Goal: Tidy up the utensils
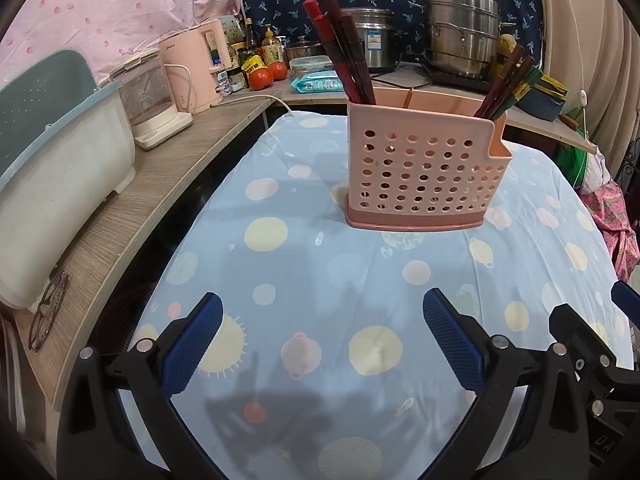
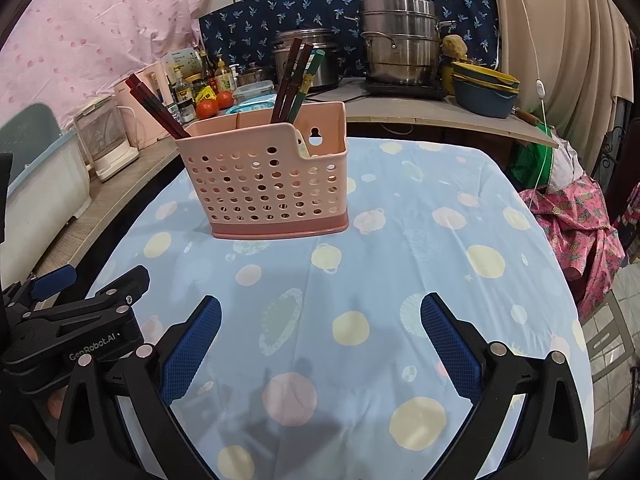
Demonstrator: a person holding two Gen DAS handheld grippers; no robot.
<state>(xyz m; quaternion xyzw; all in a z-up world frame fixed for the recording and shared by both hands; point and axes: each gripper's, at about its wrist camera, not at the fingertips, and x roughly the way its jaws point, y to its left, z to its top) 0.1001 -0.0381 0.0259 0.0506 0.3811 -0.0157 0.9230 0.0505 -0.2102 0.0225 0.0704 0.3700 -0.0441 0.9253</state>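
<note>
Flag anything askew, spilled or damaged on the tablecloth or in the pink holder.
Nothing stands out. The pink perforated plastic utensil holder stands upright on the blue planet-print tablecloth; dark red chopsticks lean in its left end, mixed red and green ones in its right. No spills or damage show.

We see a pink utensil holder [image 1: 424,168] of matt, smooth plastic, its walls punched with round holes. The chopsticks [image 1: 344,56] in it look lacquered, dark red with a slight gloss. Under it lies a tablecloth [image 1: 320,280] of thin, soft cloth, creased and printed with pale dots. Our 2 grippers, the left gripper [image 1: 322,316] and the right gripper [image 2: 320,316], show blue ribbed, rubbery-looking pads [image 2: 192,344] on matt black plastic arms with shiny metal rivets. The steamer pot [image 2: 400,40] is polished metal, and the counter [image 1: 120,216] has a matt wood grain.
</note>
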